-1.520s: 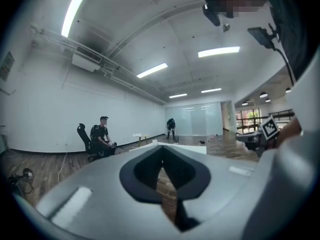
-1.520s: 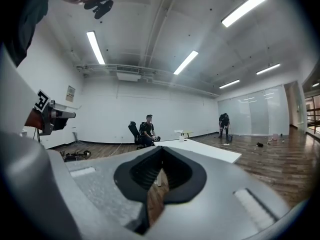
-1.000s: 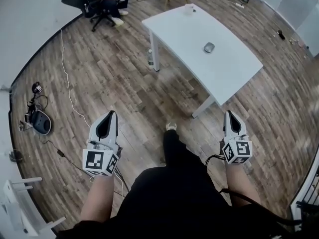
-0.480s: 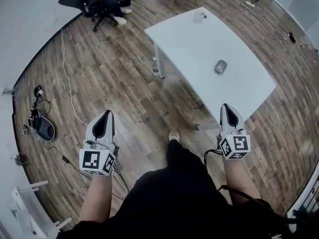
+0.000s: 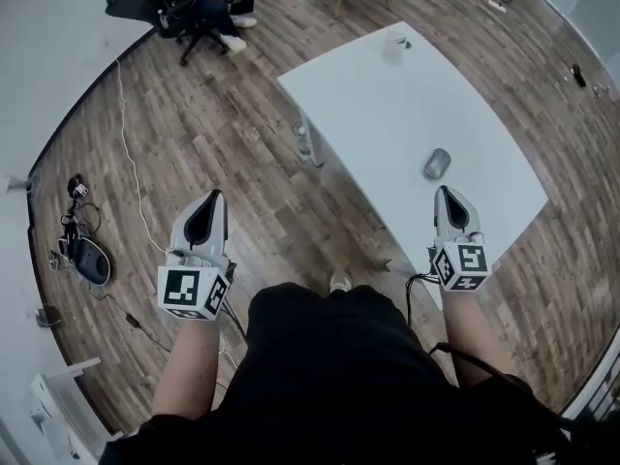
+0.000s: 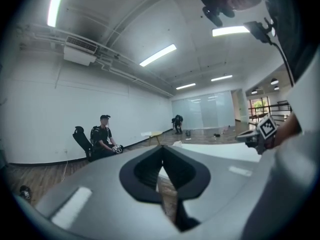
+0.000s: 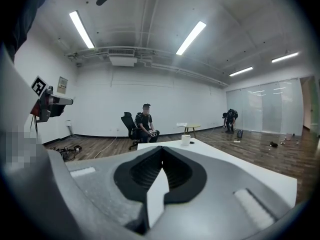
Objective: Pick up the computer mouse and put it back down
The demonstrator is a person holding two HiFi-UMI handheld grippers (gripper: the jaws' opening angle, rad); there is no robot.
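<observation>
On the table (image 5: 378, 114), computer mouse (image 5: 437, 163), cup (image 5: 394, 46) well apart

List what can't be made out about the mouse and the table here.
Computer mouse: head view, too small to show buttons or a cable; right gripper view, hidden behind the right gripper itself.
Cup: head view, too small to show contents.
Table: head view, its top hides most legs.

The bare left forearm (image 5: 189, 366) and bare right forearm (image 5: 470, 329) reach forward from the body, well apart and roughly parallel. The left grey-and-white two-jaw gripper (image 5: 211, 204) and the right grey-and-white two-jaw gripper (image 5: 447, 194) point ahead, nearly level. Each gripper's jaws are pressed together with nothing between them.
</observation>
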